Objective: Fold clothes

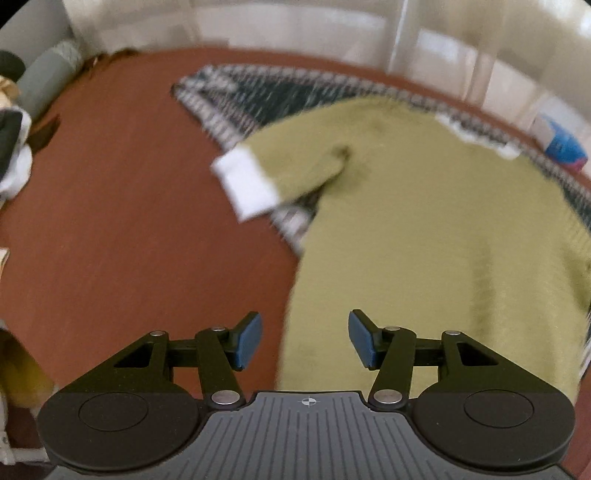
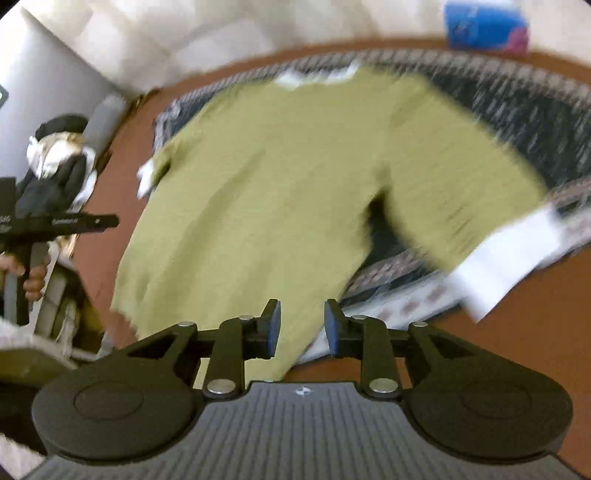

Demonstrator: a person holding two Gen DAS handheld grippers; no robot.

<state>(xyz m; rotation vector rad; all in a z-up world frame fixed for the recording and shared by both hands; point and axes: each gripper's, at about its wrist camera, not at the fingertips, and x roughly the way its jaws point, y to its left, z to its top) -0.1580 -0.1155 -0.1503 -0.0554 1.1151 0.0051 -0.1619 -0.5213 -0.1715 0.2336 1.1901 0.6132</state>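
Note:
An olive-green sweater (image 1: 424, 229) with white cuffs and a white collar lies spread flat, partly on a dark patterned cloth (image 1: 258, 92). Its left sleeve ends in a white cuff (image 1: 245, 186). My left gripper (image 1: 305, 339) hovers open over the sweater's lower left hem, with nothing between its blue pads (image 1: 249, 341). In the right wrist view the sweater (image 2: 277, 177) fills the middle, and its right sleeve ends in a white cuff (image 2: 509, 258). My right gripper (image 2: 302, 328) stands open above the lower right hem, holding nothing. Both views are blurred by motion.
The red-brown table (image 1: 110, 240) carries the patterned cloth (image 2: 535, 110). A pile of dark and white clothes (image 2: 59, 166) sits at the left edge. A blue box (image 2: 484, 26) stands at the far right. A person's hand (image 2: 33, 280) holds the other gripper's handle at the left.

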